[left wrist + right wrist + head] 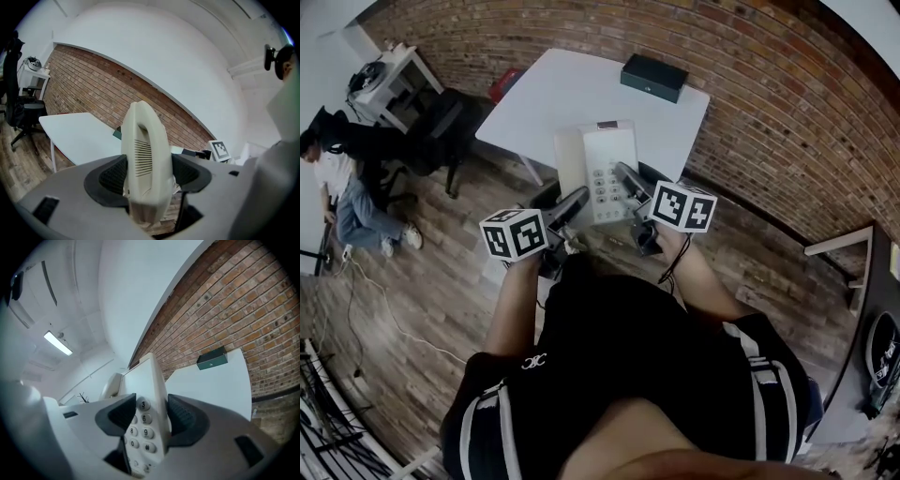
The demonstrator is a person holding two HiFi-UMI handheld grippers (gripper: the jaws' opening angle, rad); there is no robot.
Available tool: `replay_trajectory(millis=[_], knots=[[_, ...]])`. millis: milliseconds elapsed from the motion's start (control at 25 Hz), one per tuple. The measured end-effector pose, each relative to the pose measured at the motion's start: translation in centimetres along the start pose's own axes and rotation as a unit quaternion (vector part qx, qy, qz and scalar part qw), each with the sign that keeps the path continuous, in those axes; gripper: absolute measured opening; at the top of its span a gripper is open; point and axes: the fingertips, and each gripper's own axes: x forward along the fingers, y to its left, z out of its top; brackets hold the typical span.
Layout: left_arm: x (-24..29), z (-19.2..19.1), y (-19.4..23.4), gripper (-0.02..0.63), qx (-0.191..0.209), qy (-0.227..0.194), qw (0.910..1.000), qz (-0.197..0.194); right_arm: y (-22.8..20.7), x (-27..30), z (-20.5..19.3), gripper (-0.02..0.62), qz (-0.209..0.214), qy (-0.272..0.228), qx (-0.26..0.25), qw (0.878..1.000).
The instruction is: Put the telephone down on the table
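Observation:
A cream desk telephone (600,169) with a grey keypad is held in the air near the front edge of the white table (572,94). My left gripper (572,208) is shut on its handset side; in the left gripper view the handset (145,159) is clamped edge-on between the dark pads. On the other side my right gripper (630,180) grips the keypad edge, and the right gripper view shows the number keys (140,420) between the pads (183,418). The phone (145,394) tilts up toward the ceiling there.
A dark green box (653,77) lies at the table's far right corner, also seen as a green box (212,358). Brick wall (769,112) runs behind. A black office chair (441,127) and a seated person (347,187) are at the left.

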Motion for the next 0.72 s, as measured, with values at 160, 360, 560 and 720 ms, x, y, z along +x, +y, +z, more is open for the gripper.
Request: replay_trajectory(millis=[160,360,560,720], knots=[[1.2,1.8,2.4,0.304,-0.001,0.000,1.0000,-0.008,-0.3,2.9,1.3,0.190,-0.007,-0.005,-0.009,1.000],[2.6,4.3,6.2,0.304,-0.008,0.003,0.9999,-0.012,-0.8,7.4,2.5,0.192,-0.014,0.001,-0.010,1.000],[4.6,7.4,9.7,0.304,-0.016,0.009,0.9996,-0.019,-1.6,11.8,4.3,0.192,-0.027,0.003,-0.002,1.000],[6.1,9.9,12.2,0.304,-0.016,0.019,0.9994,-0.024,-2.0,15.0,6.0,0.192,-0.036,0.003,0.001,0.999]])
